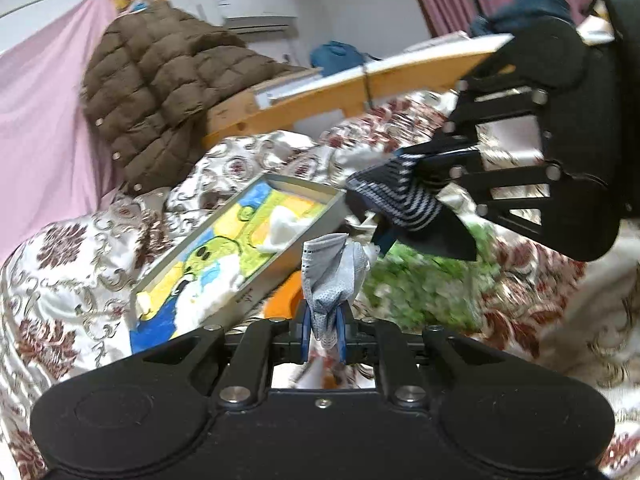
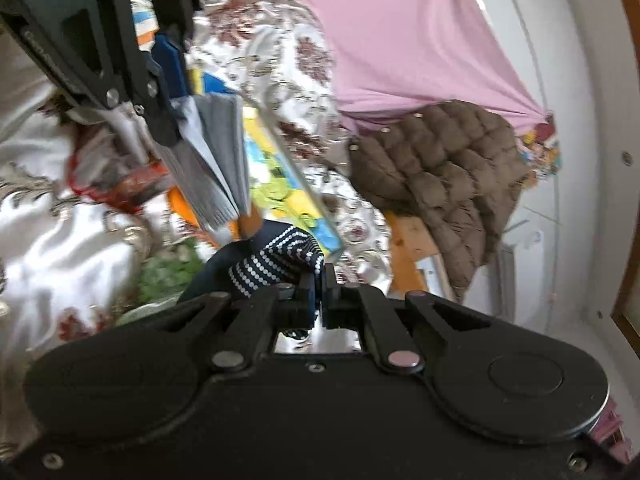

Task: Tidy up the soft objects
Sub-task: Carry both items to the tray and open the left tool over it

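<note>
My left gripper point(image 1: 324, 320) is shut on a light grey sock point(image 1: 334, 276) that stands bunched up between its blue pads. My right gripper point(image 2: 320, 284) is shut on a navy sock with white stripes point(image 2: 276, 264); it shows in the left wrist view point(image 1: 400, 196) at the right, held above the bed. The grey sock also shows in the right wrist view point(image 2: 216, 160), hanging from the left gripper at upper left. A shallow box point(image 1: 320, 216) with a colourful cartoon bottom lies tilted on the bed, with a white sock point(image 1: 284, 228) inside.
A floral bedspread point(image 1: 60, 280) covers the bed. A brown quilted jacket point(image 1: 160, 88) hangs over the wooden bed frame point(image 1: 320, 96). A pink sheet point(image 1: 44, 120) hangs at the left. An orange thing point(image 1: 284, 296) and a green patterned cloth point(image 1: 424, 284) lie beside the box.
</note>
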